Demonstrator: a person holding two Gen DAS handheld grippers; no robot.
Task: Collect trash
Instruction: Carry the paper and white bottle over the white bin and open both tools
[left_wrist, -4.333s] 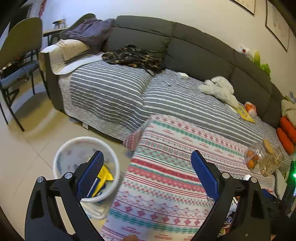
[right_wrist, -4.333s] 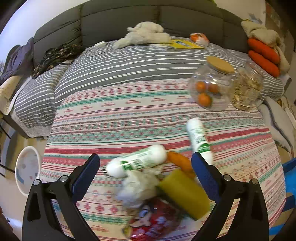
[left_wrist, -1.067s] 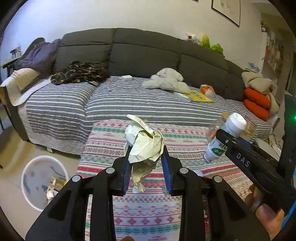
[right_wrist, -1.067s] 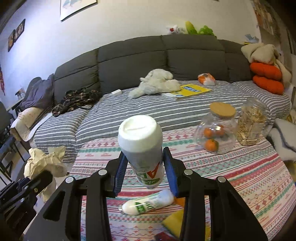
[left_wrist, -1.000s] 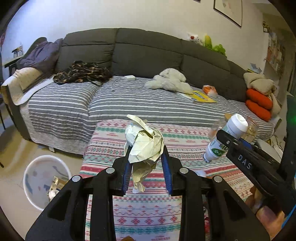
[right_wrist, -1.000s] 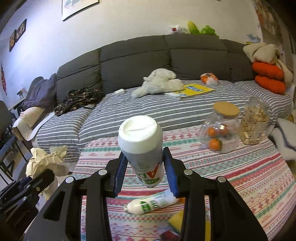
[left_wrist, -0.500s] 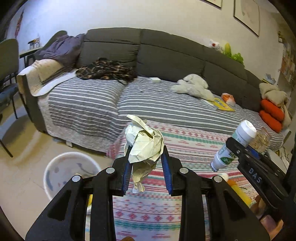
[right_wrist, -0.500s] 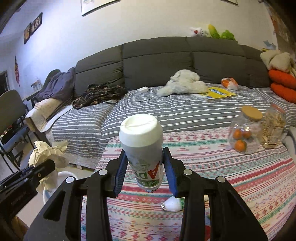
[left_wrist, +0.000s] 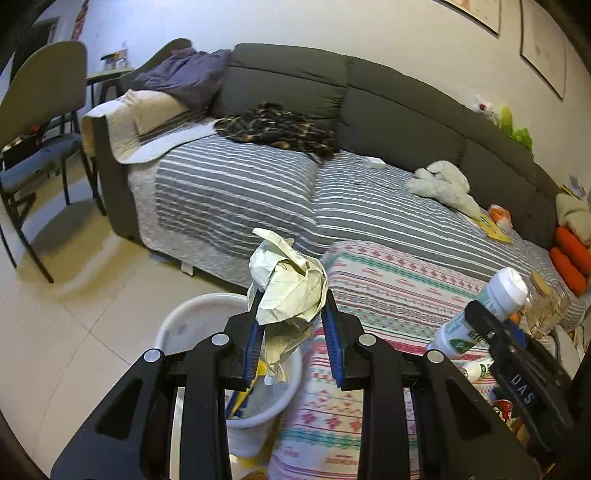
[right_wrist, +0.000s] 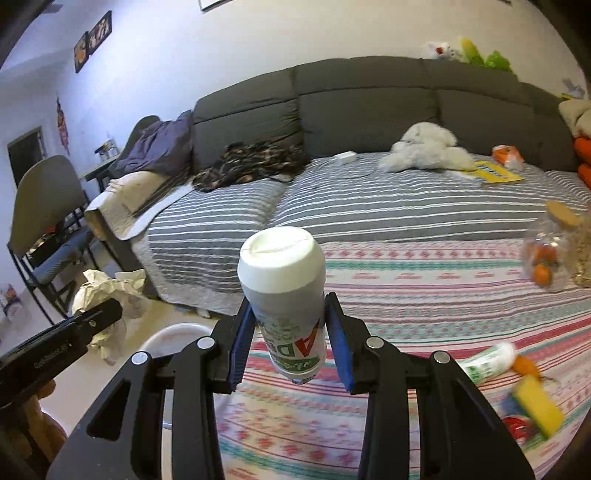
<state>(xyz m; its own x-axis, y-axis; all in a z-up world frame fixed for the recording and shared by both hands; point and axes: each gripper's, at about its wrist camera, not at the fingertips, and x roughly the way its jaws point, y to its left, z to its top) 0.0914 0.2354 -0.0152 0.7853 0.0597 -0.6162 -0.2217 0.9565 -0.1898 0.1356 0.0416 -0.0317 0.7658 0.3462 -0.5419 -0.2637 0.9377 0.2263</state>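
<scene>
Your left tongs (left_wrist: 291, 325) are closed most of the way on a crumpled paper wad (left_wrist: 288, 288), held above the white bin (left_wrist: 177, 321) that stands on the floor beside the worktop with its patterned cloth (left_wrist: 391, 280). Expect the paper to weigh next to nothing and to give under the pads; it is soft, so it may cling to one pad when you let go, and the loose tail hanging below may catch the bin's rim.

Your right tongs (right_wrist: 290, 343) are partly closed around a white plastic bottle (right_wrist: 284, 288), gripped across its body with the cap toward the camera. It looks stiff, smooth and probably near empty, so it could slip if you ease off early. Hold it on the labelled middle, as you do now.

The bottle's label shows large red letters, seemingly "AD", upside down above green print too small to read. "DAS" is printed on the right tongs' side in the left view.
</scene>
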